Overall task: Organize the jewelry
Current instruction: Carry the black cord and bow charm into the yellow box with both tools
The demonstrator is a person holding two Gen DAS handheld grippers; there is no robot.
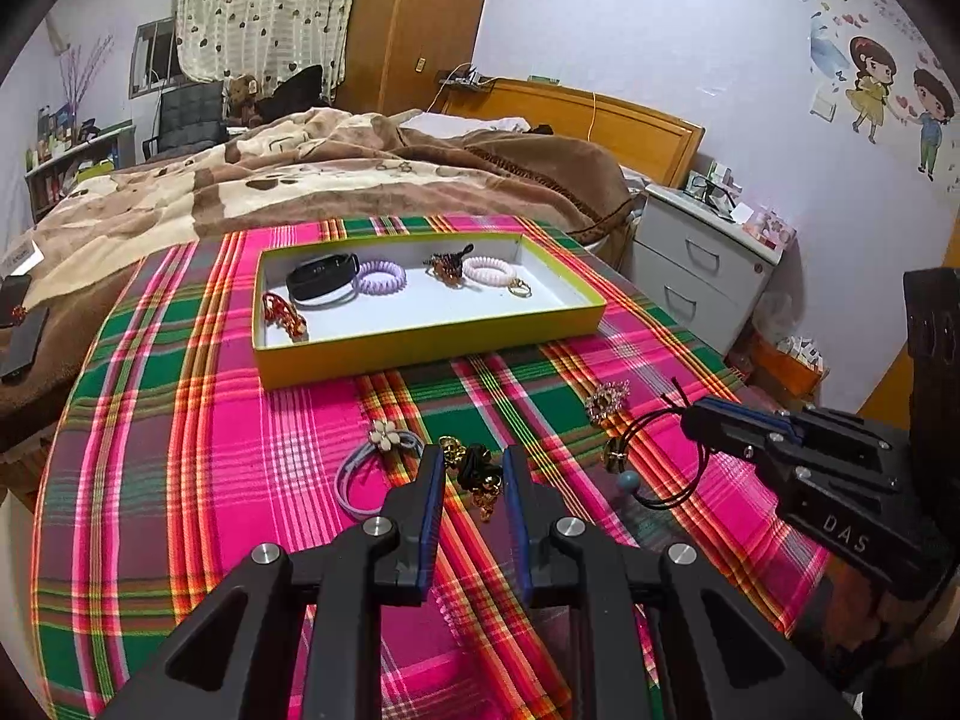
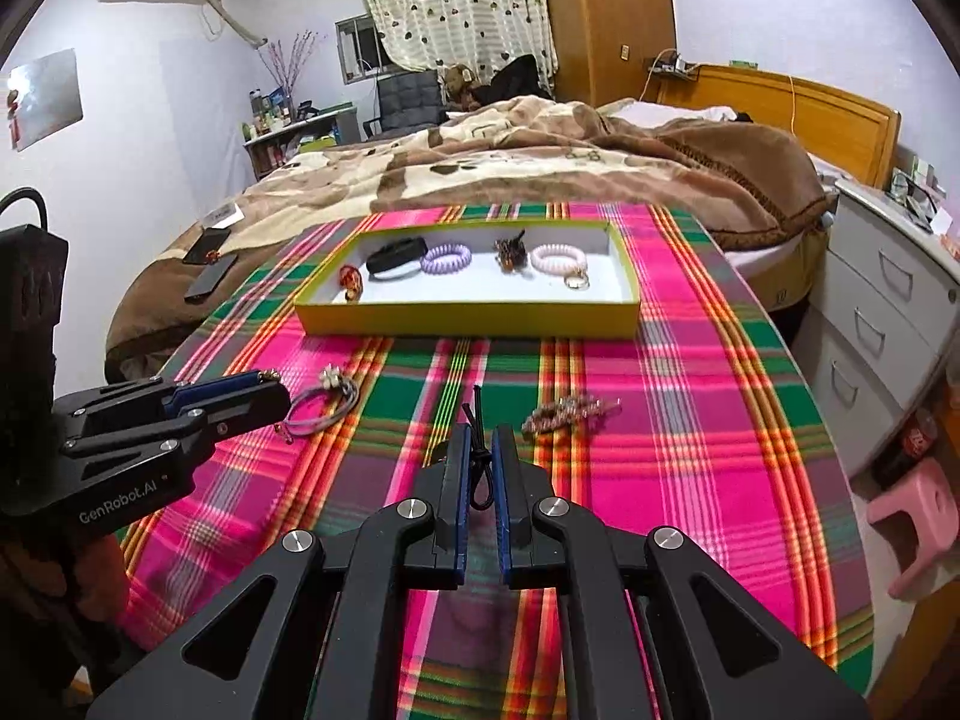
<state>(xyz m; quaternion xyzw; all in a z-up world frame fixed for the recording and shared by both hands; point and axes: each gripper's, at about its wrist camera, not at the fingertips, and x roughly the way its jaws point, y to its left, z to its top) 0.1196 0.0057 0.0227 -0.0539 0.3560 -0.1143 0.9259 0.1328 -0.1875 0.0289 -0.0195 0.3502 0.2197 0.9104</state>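
Observation:
A yellow-walled tray [image 1: 432,348] [image 2: 468,319] at the far side of the plaid table holds a black band [image 1: 321,276], a purple coil tie [image 1: 379,277], a pale pink coil tie [image 1: 487,270], a dark clip, a ring and a red-gold piece. My left gripper [image 1: 475,465] is shut on a black and gold ornament [image 1: 477,471]. My right gripper [image 2: 480,450] is shut on a black elastic hair tie [image 2: 480,468]; its loop, bead and charm hang at the right in the left wrist view [image 1: 654,456].
A grey hair tie with a flower [image 1: 375,459] [image 2: 321,405] and a sparkly brooch [image 1: 606,399] [image 2: 567,411] lie on the plaid cloth [image 1: 240,420]. A bed stands behind the table, white drawers [image 2: 888,300] at the right, a pink stool [image 2: 918,516] below them.

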